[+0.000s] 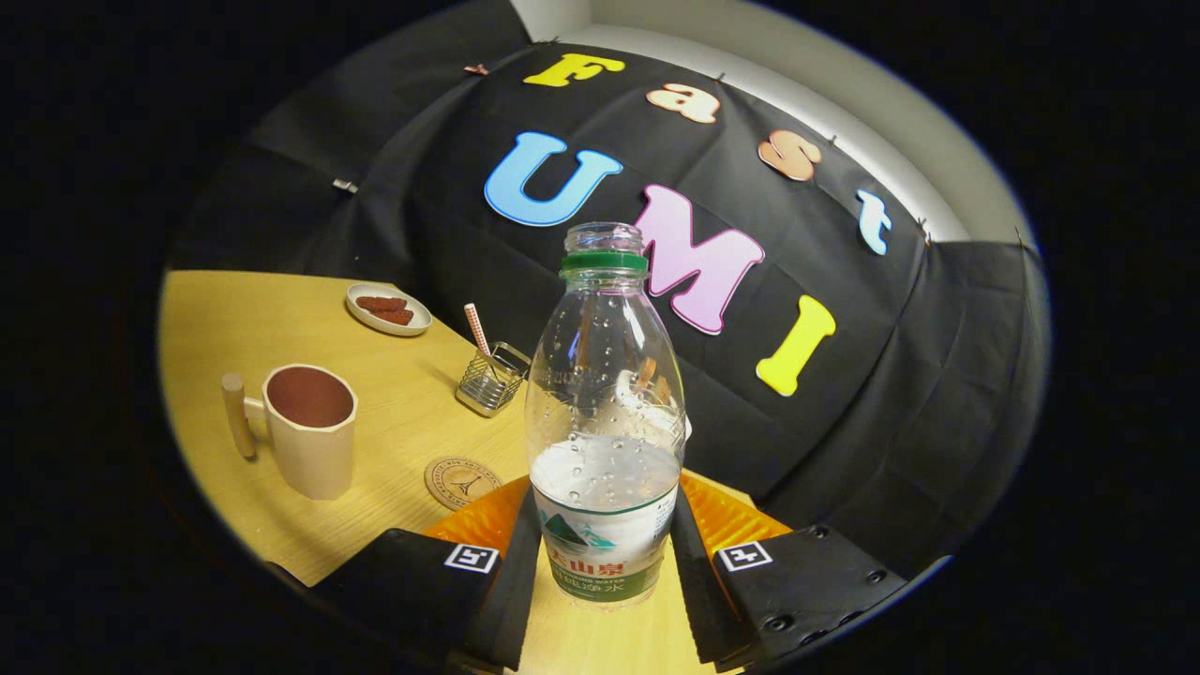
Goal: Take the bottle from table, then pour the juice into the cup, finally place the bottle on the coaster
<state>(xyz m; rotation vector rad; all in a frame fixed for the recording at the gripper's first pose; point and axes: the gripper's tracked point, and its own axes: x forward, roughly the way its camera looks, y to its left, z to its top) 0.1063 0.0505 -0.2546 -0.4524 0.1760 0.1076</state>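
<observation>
Gripper view, grasp phase. My gripper point(605, 562) sits at the bottom centre of the frame, its two black fingers point(511, 586) standing either side of the lower body of the bottle point(605, 422). Both pads appear to lie against the labelled part of the bottle, so I judge my jaws closed on it; whether the grip is firm I cannot tell. The bottle stands upright in the centre of the frame, uncapped, a green ring at its neck, clear liquid filling roughly its lower part and droplets on the inner wall above. Its base appears to rest on the wooden table point(281, 319).

The cup point(309, 431), a pale mug with a dark interior and a handle on its left side, stands at the left of the frame, well apart from the bottle. The round coaster point(459, 481) lies between cup and bottle, just left of my left finger. A small wire holder point(492, 380) and a dish point(388, 309) sit farther back, upper left.

Step in hand: taking the bottle. The next move, as I judge it, calls for lifting it upright, carrying it left above the cup, then tilting the open neck toward the rim slowly, since nothing caps the mouth.
</observation>
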